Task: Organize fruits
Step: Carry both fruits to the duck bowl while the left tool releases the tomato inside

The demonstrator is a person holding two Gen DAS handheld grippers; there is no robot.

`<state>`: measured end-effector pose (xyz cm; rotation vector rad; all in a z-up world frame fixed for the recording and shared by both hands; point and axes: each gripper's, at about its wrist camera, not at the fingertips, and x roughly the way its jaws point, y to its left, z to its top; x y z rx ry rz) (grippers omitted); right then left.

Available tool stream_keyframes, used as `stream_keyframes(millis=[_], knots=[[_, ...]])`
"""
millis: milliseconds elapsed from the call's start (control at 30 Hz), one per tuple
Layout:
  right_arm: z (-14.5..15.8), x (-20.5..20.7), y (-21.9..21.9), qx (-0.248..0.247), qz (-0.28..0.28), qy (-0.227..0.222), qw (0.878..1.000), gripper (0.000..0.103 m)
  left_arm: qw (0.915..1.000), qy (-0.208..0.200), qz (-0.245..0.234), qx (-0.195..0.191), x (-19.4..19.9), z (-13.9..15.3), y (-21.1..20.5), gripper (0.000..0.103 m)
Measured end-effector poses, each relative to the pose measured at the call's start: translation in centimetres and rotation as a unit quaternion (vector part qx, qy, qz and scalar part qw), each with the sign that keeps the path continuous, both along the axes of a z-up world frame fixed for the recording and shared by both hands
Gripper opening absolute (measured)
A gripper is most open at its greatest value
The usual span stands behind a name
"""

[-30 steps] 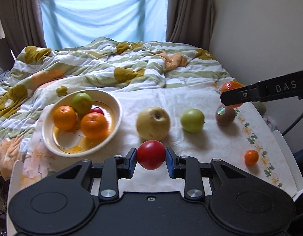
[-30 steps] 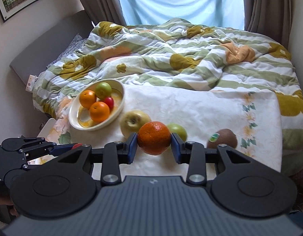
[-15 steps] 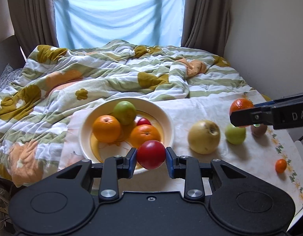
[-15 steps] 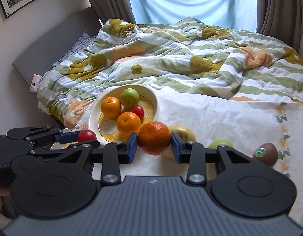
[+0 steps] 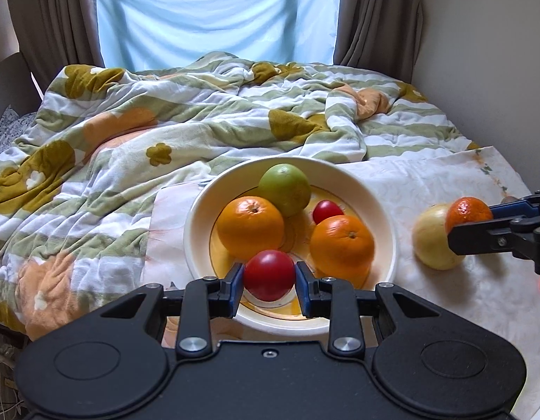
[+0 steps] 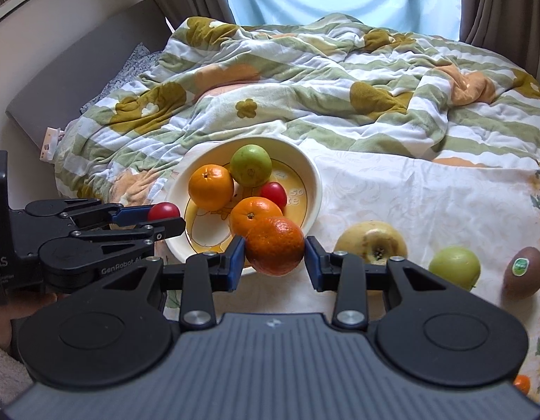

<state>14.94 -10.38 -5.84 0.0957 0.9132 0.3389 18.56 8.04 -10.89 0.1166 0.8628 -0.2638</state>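
holding a red fruit [image 5: 268, 274] in our left claw [image 5: 268, 281], now over the near rim of the bowl [image 5: 196, 231]; a second ago it hung over the cloth short of the bowl, so the drop looks close. our right claw [image 6: 274, 252] has followed, gripping an orange [image 6: 275, 245] just beside the bowl's right edge. bowl already has two oranges, a green fruit and a small red one, so free space is tight. yellow apple [image 6: 373, 241], green apple [image 6: 454, 266], kiwi [image 6: 524, 272] wait on the cloth. both claws converge, collision risk.
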Motion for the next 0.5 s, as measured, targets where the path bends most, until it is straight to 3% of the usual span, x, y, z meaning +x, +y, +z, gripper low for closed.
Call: stream_keyframes(millis=[400,467,500], knots=[[-1.6,1.0,2.2,-0.001,-0.022,0.015,1.000,0.052,0.9992,0.019,-0.027,0.022,2.3,-2.4,1.0,0.036],[-1.6,1.1,2.2,-0.001,-0.026,0.015,1.000,0.052,0.9991,0.014,-0.035,0.021,2.2,-2.3,1.0,0.053],[-1.6,1.0,2.3,-0.001,-0.028,0.015,0.999,0.052,0.9990,0.011,-0.039,0.021,2.1,-2.2,1.0,0.083]])
